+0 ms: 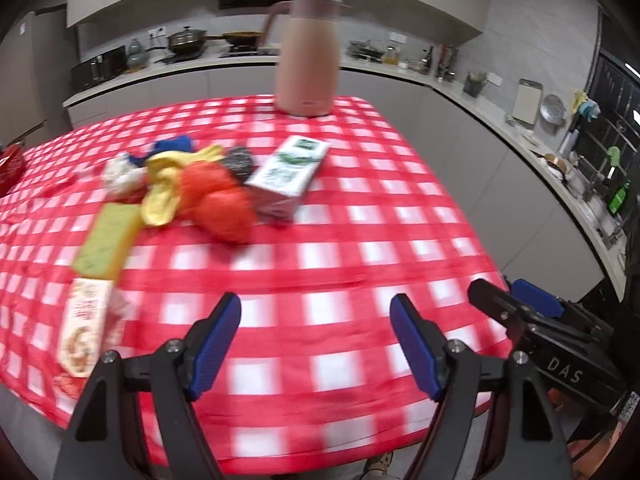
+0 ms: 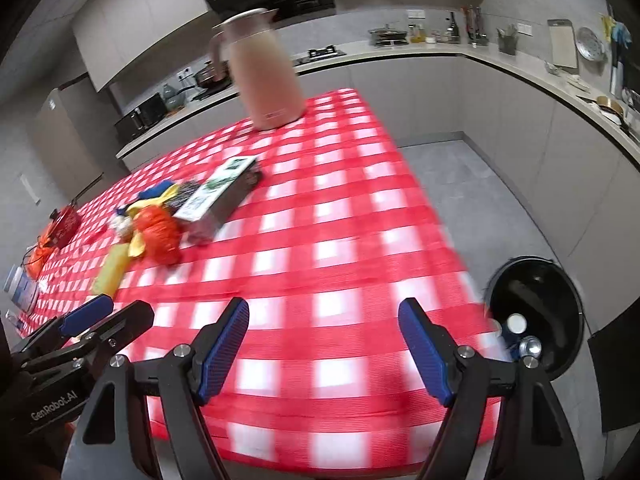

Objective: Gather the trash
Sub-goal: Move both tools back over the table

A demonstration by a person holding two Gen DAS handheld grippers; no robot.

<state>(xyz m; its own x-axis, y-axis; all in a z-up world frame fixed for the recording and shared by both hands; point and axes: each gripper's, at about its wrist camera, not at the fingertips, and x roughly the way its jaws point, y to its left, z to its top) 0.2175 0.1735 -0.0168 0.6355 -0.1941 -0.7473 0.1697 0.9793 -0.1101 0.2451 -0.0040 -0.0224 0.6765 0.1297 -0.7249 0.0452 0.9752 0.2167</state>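
the tabletop [image 1: 360, 240], under a red-and-white checked cloth, fills both views. a pink jug [image 1: 308, 56] stands upright near its far edge. on the floor just off the tabletop's right edge, near the near corner, sits a black bin [image 2: 536, 304], with a can and a small white round thing visible inside.

the trash lies in a loose cluster toward the left half of the tabletop, well back from the near edge: a green-and-white carton [image 1: 286, 176] lying on its side, with a crumpled orange bag [image 1: 220, 204] touching its left end, yellow wrapping [image 1: 166, 188] beside that, blue scraps [image 1: 174, 146] and a white crumpled wad [image 1: 120, 172] behind. a yellow-green packet [image 1: 106, 244] lies nearer the left edge, and a pink snack box [image 1: 86, 328] sits close to the near-left corner.

the left claw [image 1: 316, 340] hangs over the near edge, jaws apart with nothing between them. the right claw [image 2: 324, 344] is beside it, also apart and empty.
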